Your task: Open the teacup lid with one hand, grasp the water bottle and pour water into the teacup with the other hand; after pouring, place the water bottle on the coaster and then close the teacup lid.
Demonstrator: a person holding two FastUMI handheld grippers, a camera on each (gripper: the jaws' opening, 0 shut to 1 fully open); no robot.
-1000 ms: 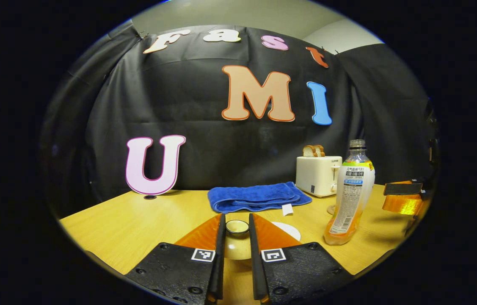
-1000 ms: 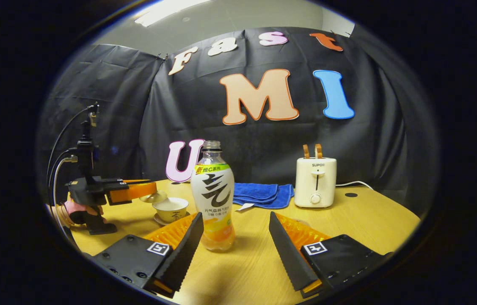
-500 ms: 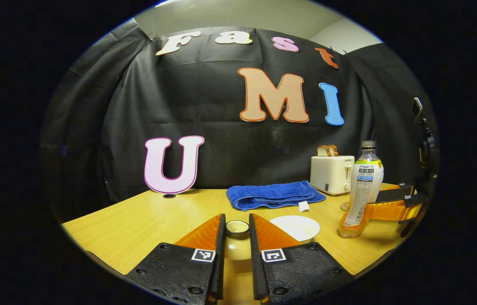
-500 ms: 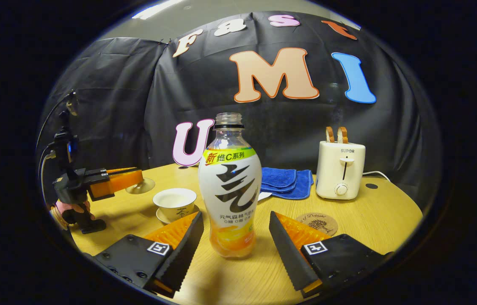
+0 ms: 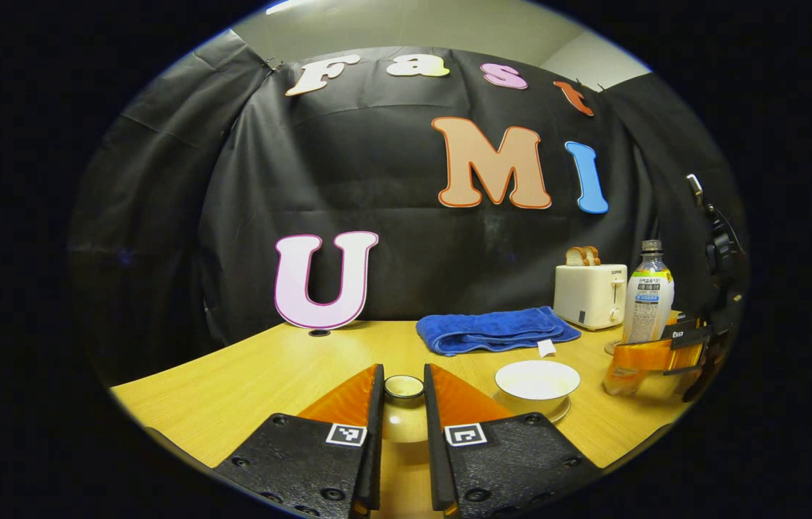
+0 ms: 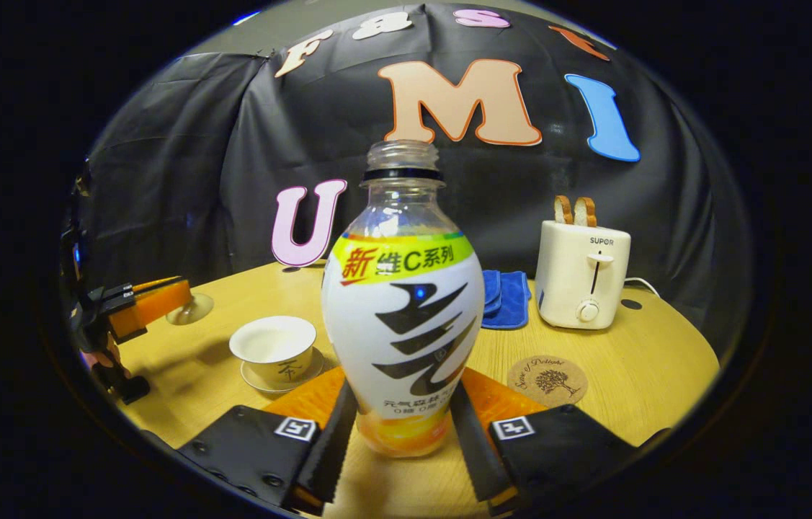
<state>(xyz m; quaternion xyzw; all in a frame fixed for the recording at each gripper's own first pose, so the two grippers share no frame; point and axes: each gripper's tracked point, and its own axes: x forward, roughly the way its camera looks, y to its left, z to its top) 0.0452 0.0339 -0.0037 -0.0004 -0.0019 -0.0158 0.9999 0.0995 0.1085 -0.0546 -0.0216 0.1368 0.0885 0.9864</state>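
My left gripper [image 5: 403, 376] is shut on the knob of the beige teacup lid [image 5: 403, 412], held above the table; the same lid [image 6: 191, 309] hangs to the left of the cup. The white teacup [image 6: 274, 347] stands uncovered on its saucer, also seen as the teacup [image 5: 537, 380] right of my left fingers. The uncapped water bottle [image 6: 403, 317], with a little orange liquid at its bottom, stands upright on the table. My right gripper [image 6: 403, 395] is shut on its lower body, both fingers touching its sides. A round cork coaster [image 6: 547, 380] lies to the bottle's right.
A white toaster [image 6: 582, 274] with bread slices stands at the back right on the wooden table [image 6: 650, 360]. A folded blue towel [image 5: 496, 331] lies in front of the booth wall behind the cup. A person's hand [image 6: 92, 357] holds the left gripper.
My right gripper has moved forward around the bottle and its fingers have closed onto it. My left gripper has carried the lid farther left, away from the cup.
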